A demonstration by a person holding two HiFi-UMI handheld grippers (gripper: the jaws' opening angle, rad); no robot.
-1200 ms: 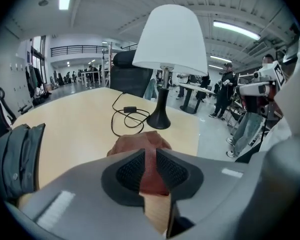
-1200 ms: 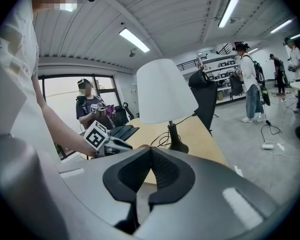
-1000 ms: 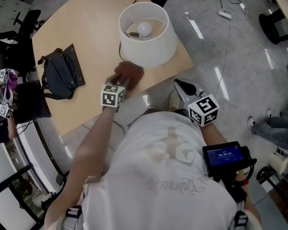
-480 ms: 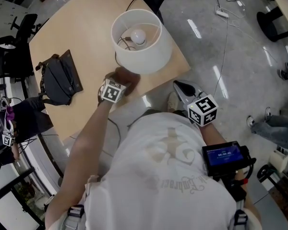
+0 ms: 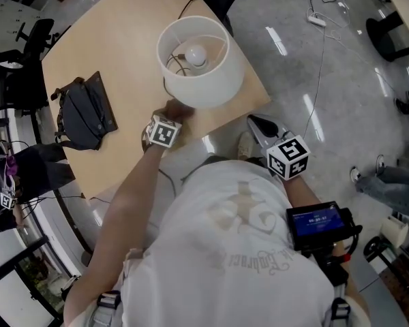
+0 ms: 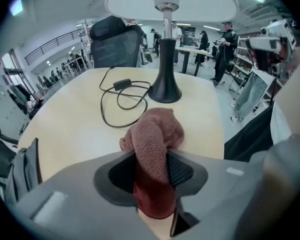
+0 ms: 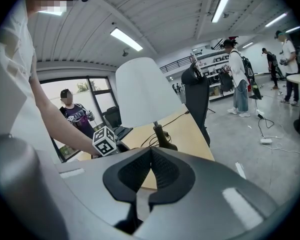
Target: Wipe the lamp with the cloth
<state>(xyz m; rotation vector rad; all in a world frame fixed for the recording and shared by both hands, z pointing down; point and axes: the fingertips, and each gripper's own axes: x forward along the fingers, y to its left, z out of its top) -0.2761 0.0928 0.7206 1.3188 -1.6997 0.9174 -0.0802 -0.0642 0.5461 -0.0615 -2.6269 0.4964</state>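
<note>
Head view: lamp (image 5: 199, 60) upright on desk (image 5: 109, 39); left gripper view: left hand-held gripper (image 6: 151, 159), jaws just closing, clamped on cloth (image 6: 154, 134) near lamp's base; right gripper view: right hand-held gripper (image 7: 149, 156) closed, empty, well apart from lamp.

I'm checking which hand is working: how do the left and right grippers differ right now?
The left gripper has the red cloth between its jaws, which have just been closing on it; the right gripper is shut and empty. The left is over the table by the lamp; the right is off its edge. Both face the lamp.
</note>
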